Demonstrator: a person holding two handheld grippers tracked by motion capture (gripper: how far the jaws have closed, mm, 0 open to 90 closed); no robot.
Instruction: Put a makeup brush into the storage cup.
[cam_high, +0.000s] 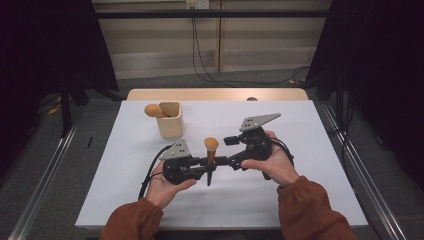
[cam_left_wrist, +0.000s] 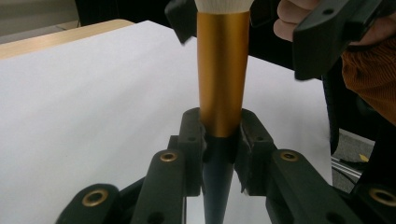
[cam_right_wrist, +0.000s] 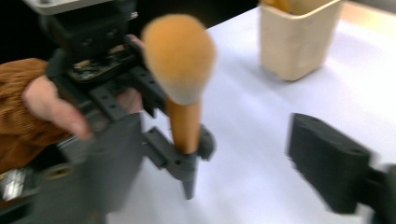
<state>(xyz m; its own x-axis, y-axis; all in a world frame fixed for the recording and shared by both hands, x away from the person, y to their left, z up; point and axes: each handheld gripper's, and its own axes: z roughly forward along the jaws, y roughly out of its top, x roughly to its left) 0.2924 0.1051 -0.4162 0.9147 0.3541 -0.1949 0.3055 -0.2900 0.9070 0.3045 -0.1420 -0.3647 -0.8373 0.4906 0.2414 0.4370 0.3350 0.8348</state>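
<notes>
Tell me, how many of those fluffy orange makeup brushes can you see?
2: one brush stands upright, clamped in the left gripper; another brush leans in the beige cup. The cup may hide more.

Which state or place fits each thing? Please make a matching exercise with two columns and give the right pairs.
1. makeup brush
2. left gripper
3. right gripper
4. beige cup

A. stands on the table near its far left, with another brush inside
B. jaws open, no grip
C. upright, bristles on top
D. shut on the brush handle

Pairs: 1-C, 2-D, 3-B, 4-A
</notes>
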